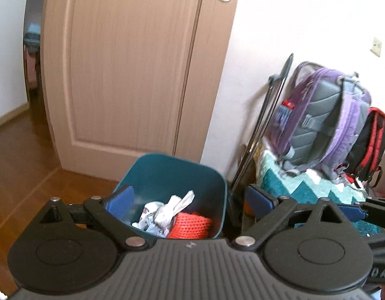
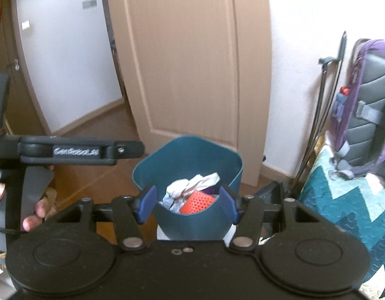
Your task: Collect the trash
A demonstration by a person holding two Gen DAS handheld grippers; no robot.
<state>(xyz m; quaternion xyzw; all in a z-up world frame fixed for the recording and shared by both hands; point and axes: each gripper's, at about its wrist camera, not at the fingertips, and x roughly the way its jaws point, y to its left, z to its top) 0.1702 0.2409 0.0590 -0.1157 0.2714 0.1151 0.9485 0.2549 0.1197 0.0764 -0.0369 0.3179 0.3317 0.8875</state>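
Left wrist view: left tongs (image 1: 190, 200) spread wide, nothing between the blue pads (image 1: 120, 201), hanging over the near side of the teal bin (image 1: 155, 172)
Bin contents: crumpled white paper (image 1: 165, 212) in the middle, an orange mesh piece (image 1: 191, 225) to its right, both down inside
Bin position: on the wooden floor (image 1: 20, 165), in front of the beige door (image 1: 132, 70)
Right wrist view: right tongs (image 2: 188, 206) parted too, gripping nothing; the pads sit either side of the bin's near wall (image 2: 192, 225), though contact can't be judged from here
Same trash again: white paper (image 2: 192, 187) and orange mesh (image 2: 196, 201) showing above the bin's dipped near rim
Left edge, right wrist view: the other gripper's black arm (image 2: 75, 151) reaches in sideways, with fingers (image 2: 38, 210) of the holder's hand below it
Right side: purple backpack (image 1: 325, 117) and a red and black bag (image 1: 370, 142) stand on a teal zigzag quilt (image 1: 305, 190), thin dark poles (image 1: 262, 130) leaning on the wall just left of them
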